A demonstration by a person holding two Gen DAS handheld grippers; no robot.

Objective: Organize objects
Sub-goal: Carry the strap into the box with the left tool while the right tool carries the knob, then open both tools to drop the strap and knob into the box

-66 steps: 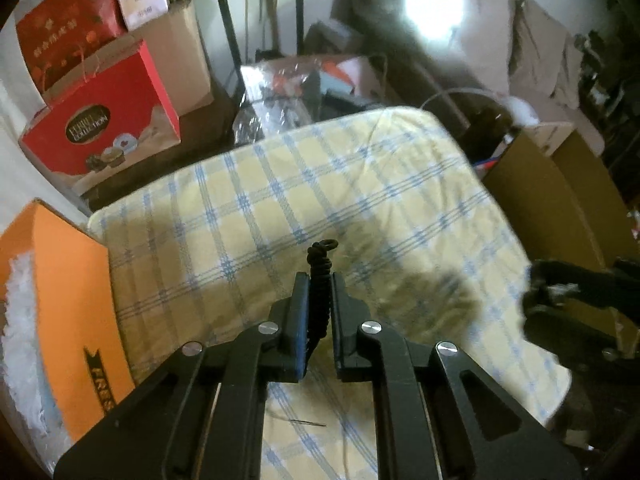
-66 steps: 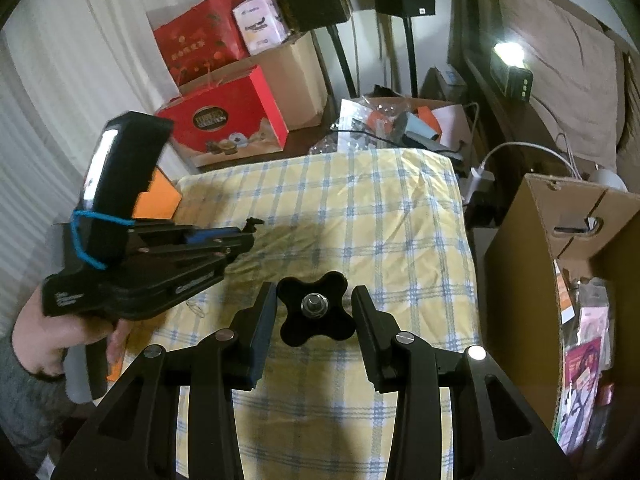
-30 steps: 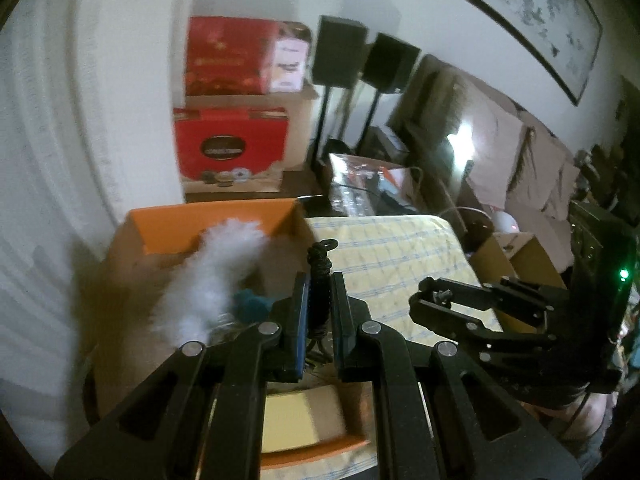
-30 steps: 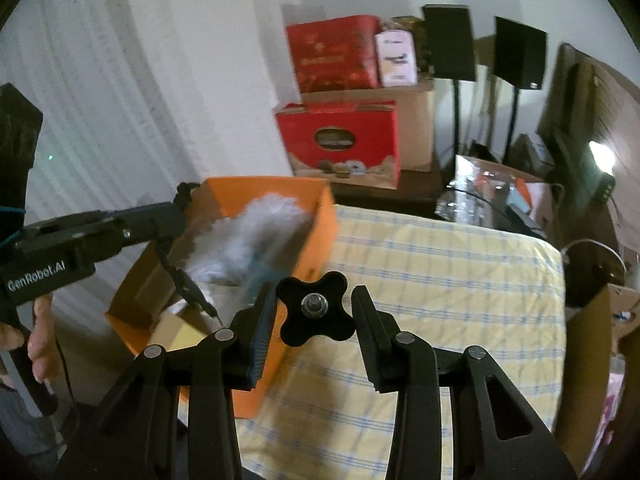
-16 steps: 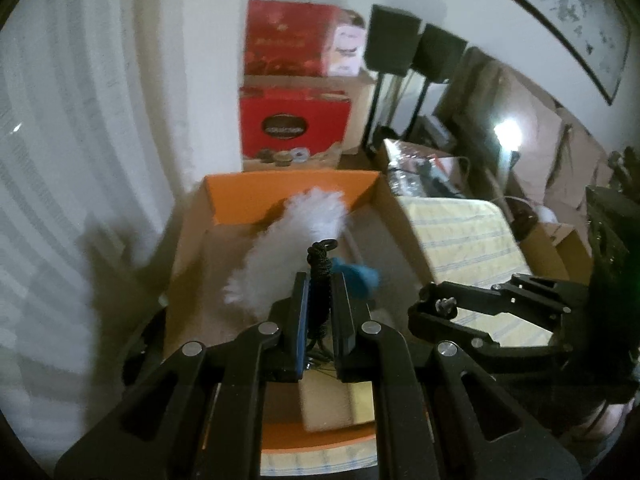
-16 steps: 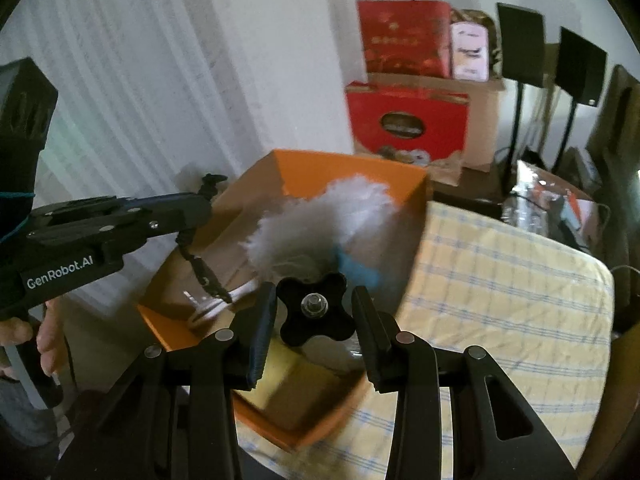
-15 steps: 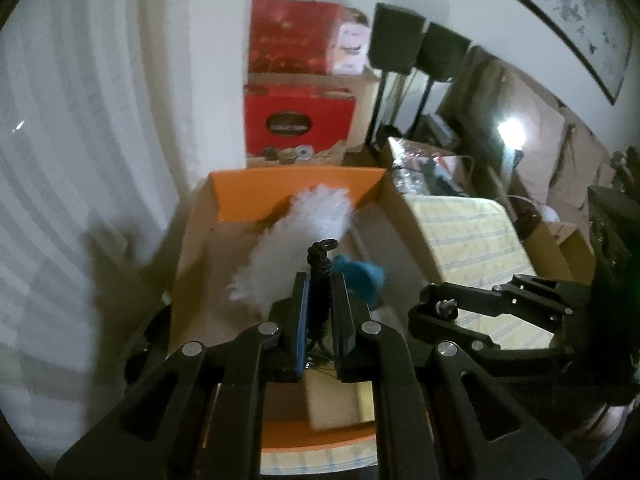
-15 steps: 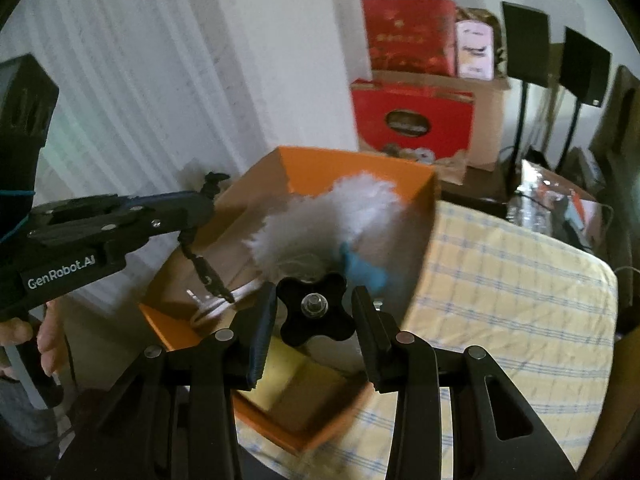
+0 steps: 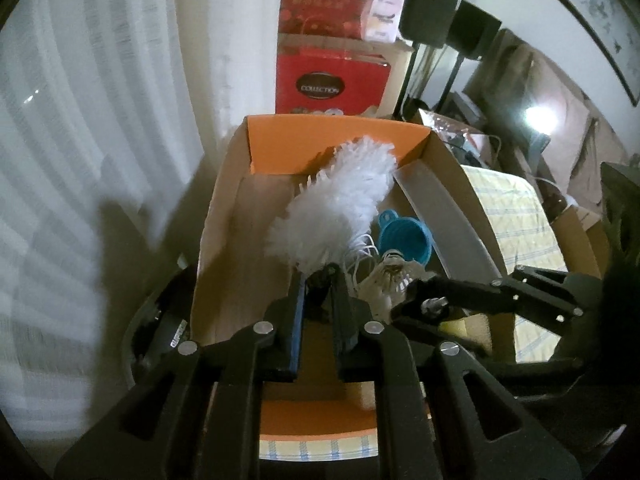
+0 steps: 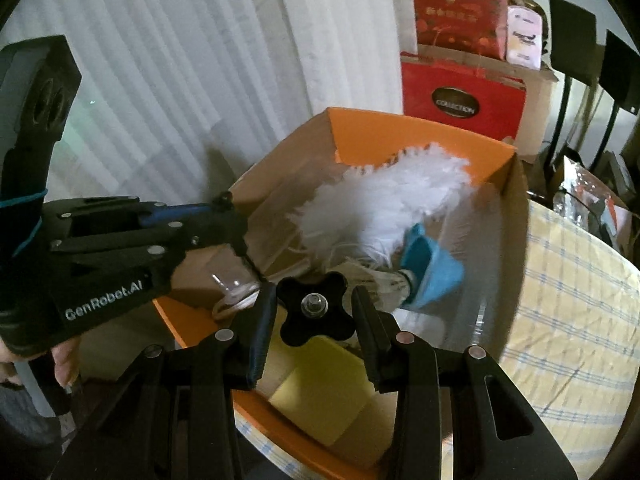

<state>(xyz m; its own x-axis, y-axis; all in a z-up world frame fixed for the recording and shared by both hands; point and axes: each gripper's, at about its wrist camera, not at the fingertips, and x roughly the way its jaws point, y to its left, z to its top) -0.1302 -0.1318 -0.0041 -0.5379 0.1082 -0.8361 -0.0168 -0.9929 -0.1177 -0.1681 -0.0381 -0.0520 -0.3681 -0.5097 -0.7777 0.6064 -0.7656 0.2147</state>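
Observation:
An open orange cardboard box point(image 9: 340, 140) point(image 10: 420, 132) stands at the table's end. My left gripper point(image 9: 320, 280) is shut on a thin black coiled cord point(image 9: 326, 270) over the box; in the right wrist view the cord point(image 10: 244, 256) hangs from its fingertips. My right gripper point(image 10: 316, 312) is shut on a black star-shaped knob point(image 10: 316, 310) above the box's near part; it also shows in the left wrist view point(image 9: 436, 304). Inside lie a white fluffy duster point(image 9: 340, 208) point(image 10: 384, 200), a blue funnel point(image 9: 406, 240) point(image 10: 430, 268), a shuttlecock point(image 9: 390, 276) and a yellow sponge point(image 10: 320, 396).
The yellow checked tablecloth point(image 10: 572, 300) point(image 9: 512, 204) covers the table right of the box. Red gift boxes point(image 9: 332, 84) point(image 10: 460, 104) are stacked behind it. White curtains point(image 10: 180, 80) hang at the left. Black speaker stands point(image 9: 432, 16) stand at the back.
Both grippers have moved left from the table to above the orange box and now lower toward it. The cord and the knob stay held.

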